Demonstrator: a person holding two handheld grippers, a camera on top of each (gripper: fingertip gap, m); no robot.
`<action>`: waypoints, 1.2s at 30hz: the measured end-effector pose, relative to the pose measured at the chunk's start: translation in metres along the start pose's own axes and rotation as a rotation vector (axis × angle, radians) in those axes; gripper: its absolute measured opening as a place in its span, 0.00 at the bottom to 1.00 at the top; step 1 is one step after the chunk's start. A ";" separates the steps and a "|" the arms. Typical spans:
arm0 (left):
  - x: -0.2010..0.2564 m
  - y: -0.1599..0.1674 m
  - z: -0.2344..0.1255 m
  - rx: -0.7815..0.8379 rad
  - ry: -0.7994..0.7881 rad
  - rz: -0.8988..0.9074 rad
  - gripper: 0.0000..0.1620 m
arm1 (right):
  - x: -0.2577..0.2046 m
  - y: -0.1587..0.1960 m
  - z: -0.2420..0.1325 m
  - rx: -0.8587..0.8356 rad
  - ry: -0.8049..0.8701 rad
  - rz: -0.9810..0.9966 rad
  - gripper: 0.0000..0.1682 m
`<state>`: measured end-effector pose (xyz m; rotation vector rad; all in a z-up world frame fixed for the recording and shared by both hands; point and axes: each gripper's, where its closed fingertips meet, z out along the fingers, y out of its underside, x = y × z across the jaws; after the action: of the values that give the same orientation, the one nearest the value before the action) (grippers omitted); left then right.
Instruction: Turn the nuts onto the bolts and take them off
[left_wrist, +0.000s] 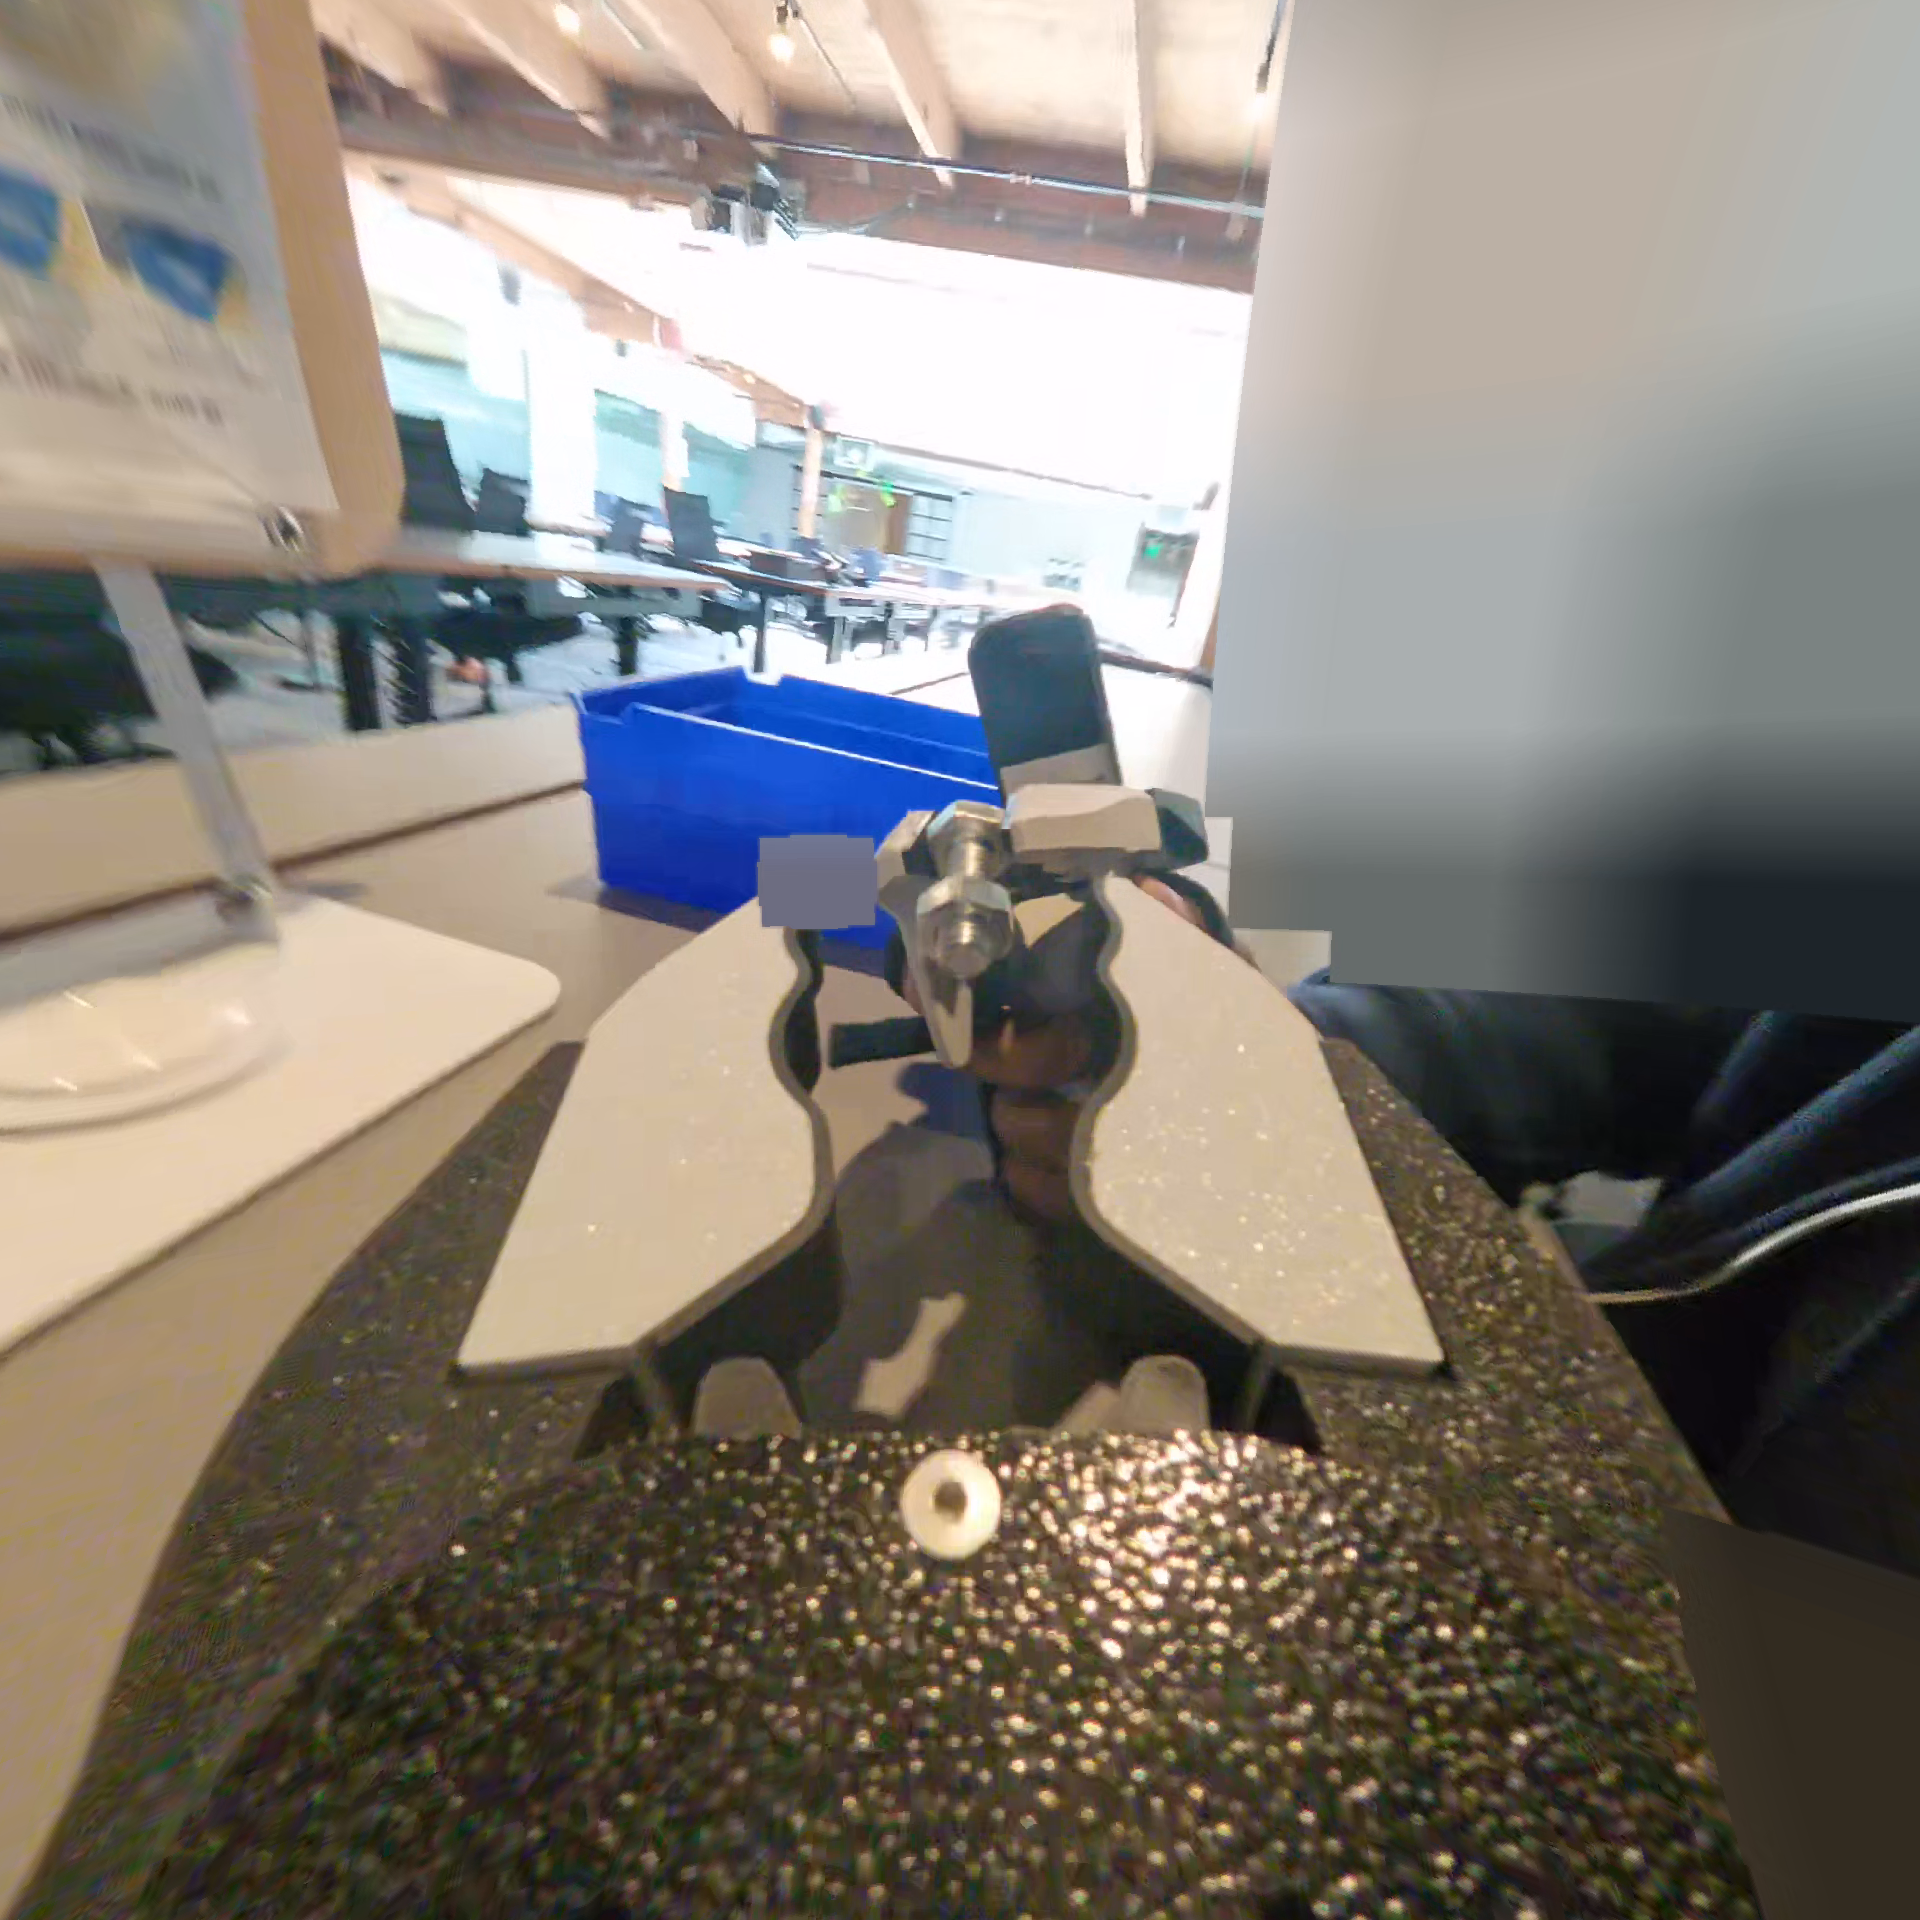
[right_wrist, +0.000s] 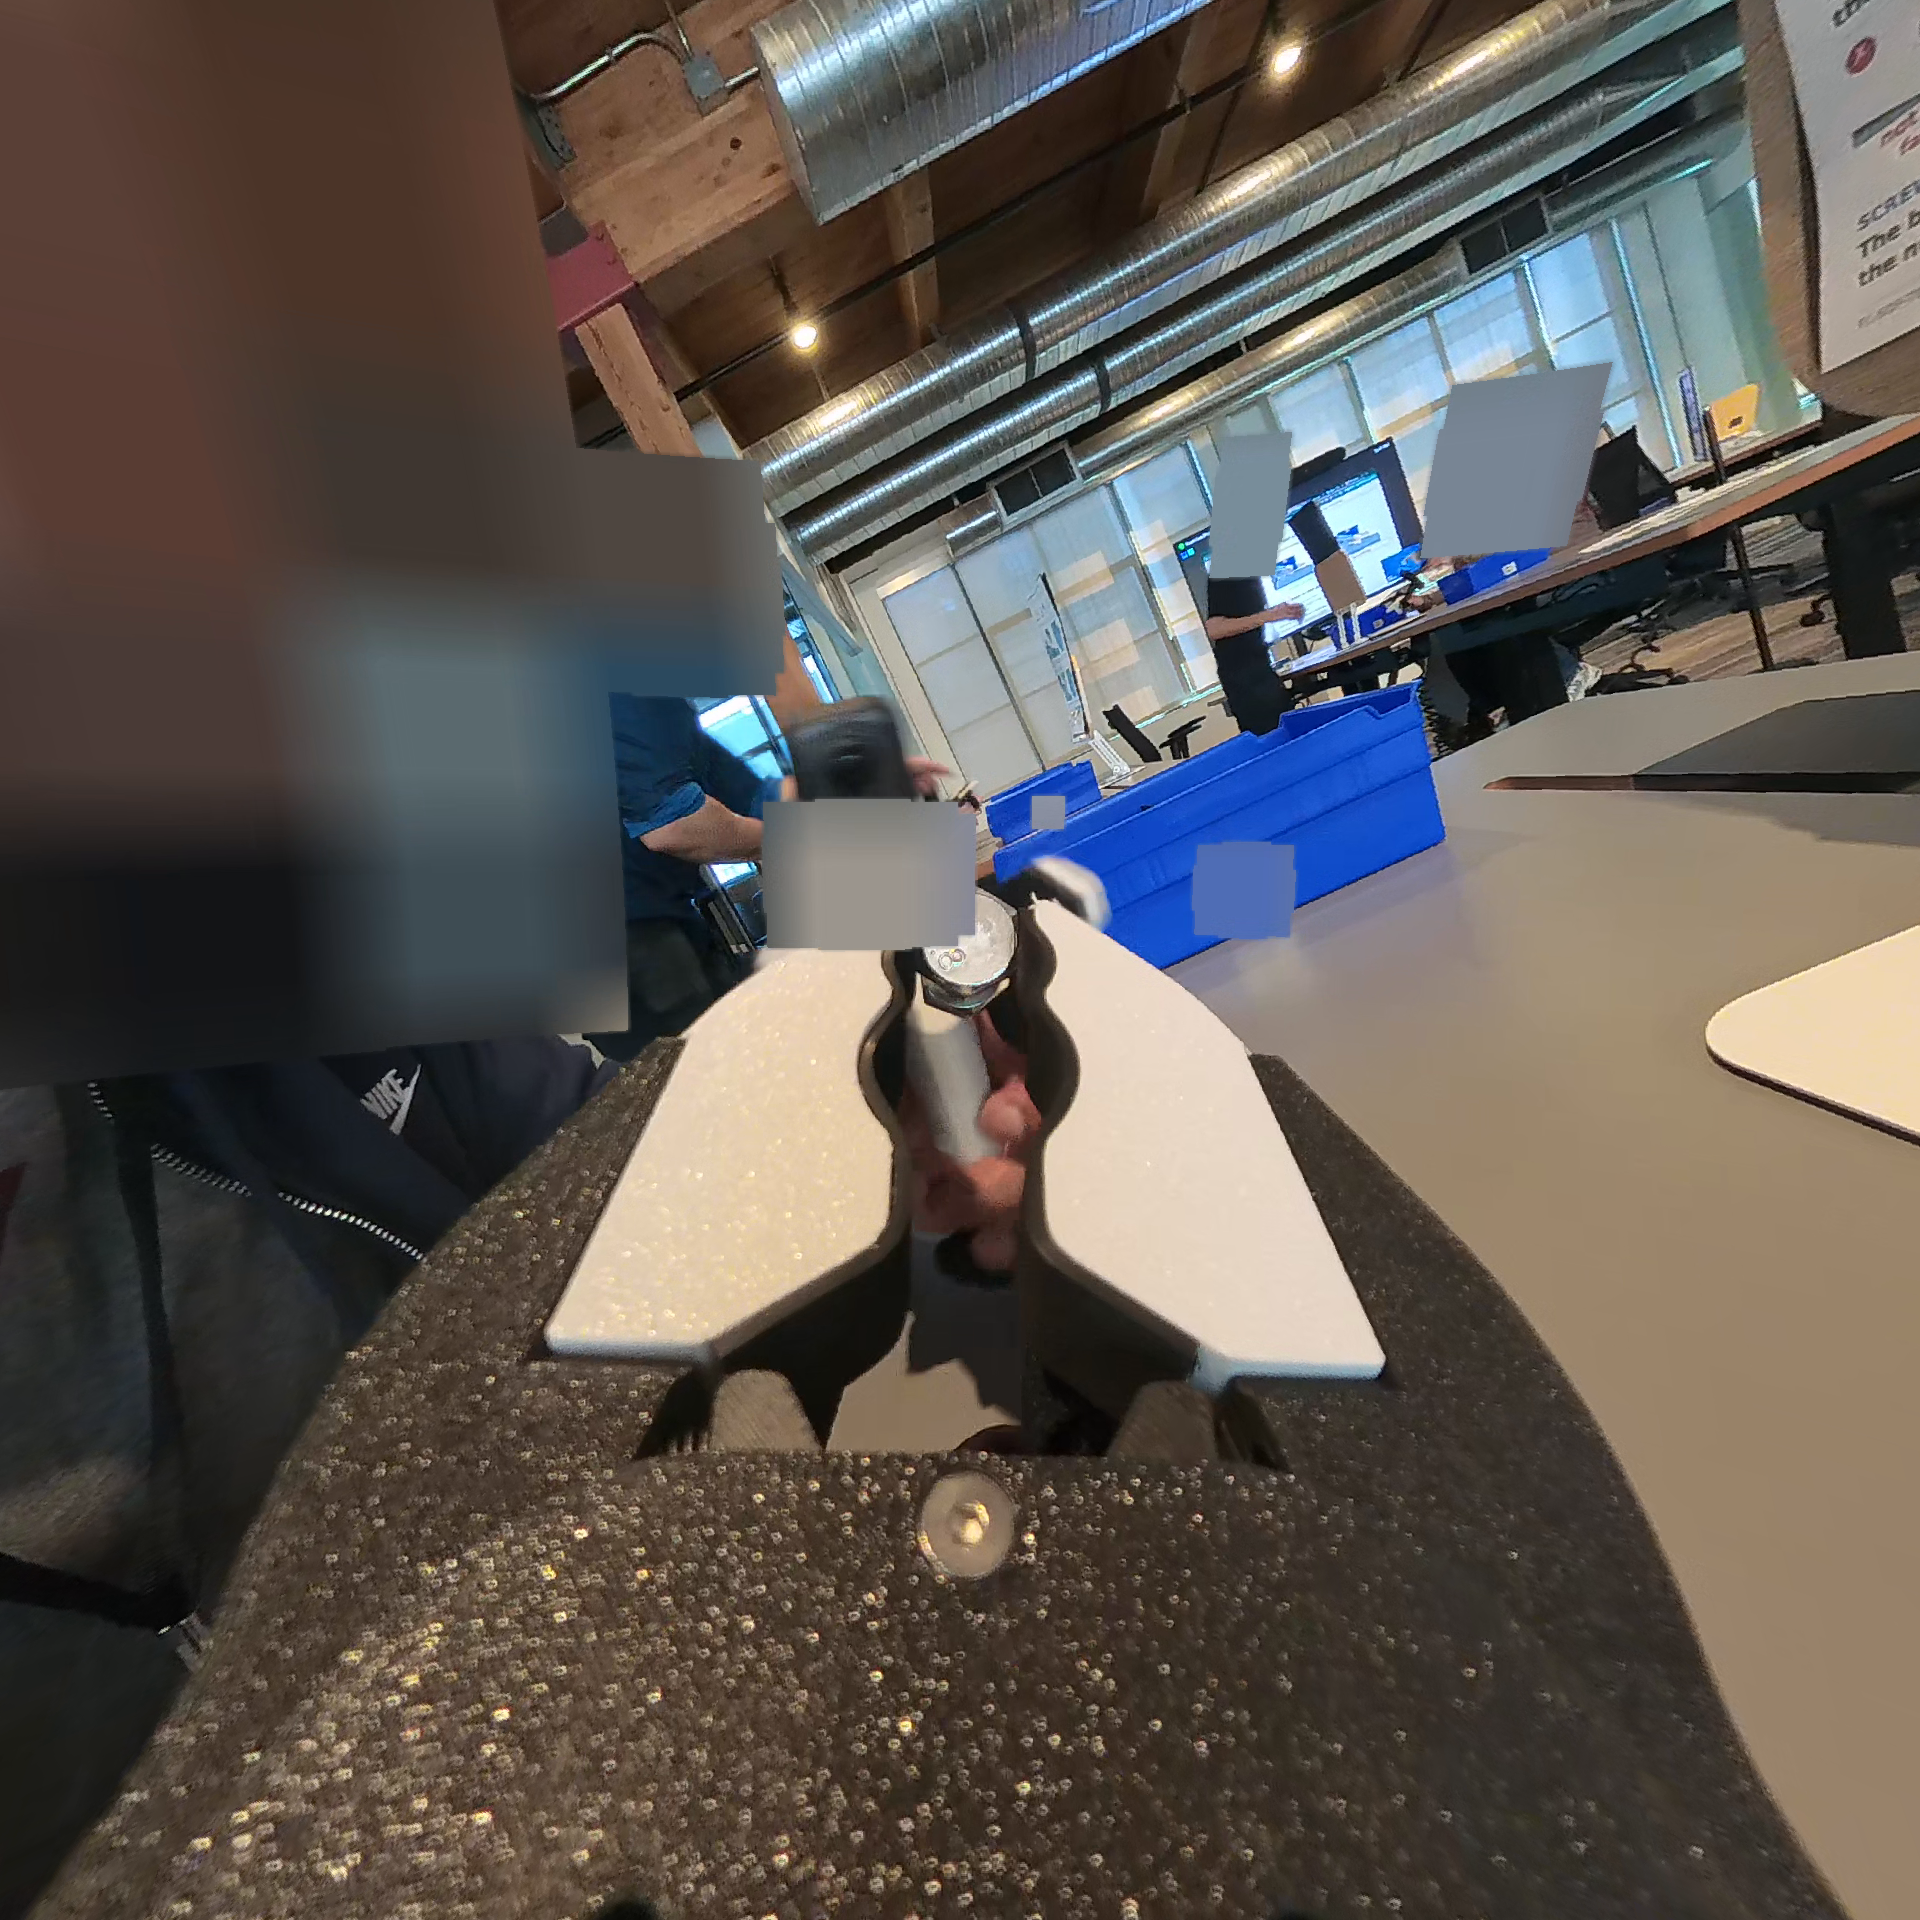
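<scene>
- Left wrist view shows a shiny metal bolt with a nut on its thread, held up in the air above the table.
- The right gripper is clenched on the bolt's head end, seen from the front here.
- The left gripper is spread apart and holds nothing. The nut sits just past its tips.
- I think the bolt and nut are hard, smooth, small and a bit slippery. The flat sides of the nut look like the best place to pinch.
- Right wrist view shows only the round bolt head between the tips of the right gripper. The nut is hidden behind it.
- A blue bin stands farther back on the table. What is inside it cannot be seen.
- Blurry patches cover much of both views.
</scene>
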<state>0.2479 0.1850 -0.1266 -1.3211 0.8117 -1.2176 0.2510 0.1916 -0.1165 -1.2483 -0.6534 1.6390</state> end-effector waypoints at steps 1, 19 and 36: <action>-0.001 0.002 0.000 -0.001 0.014 -0.057 0.28 | 0.000 0.000 0.000 0.000 0.000 0.000 0.10; -0.006 0.010 0.000 -0.190 -0.312 0.987 0.15 | 0.000 0.001 0.001 -0.003 0.000 0.002 0.10; 0.001 0.011 0.006 0.009 0.028 -0.104 0.17 | 0.000 0.002 0.001 -0.010 0.002 -0.006 0.10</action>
<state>0.2557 0.1838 -0.1360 -1.3557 0.7650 -1.3224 0.2493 0.1904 -0.1178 -1.2539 -0.6636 1.6312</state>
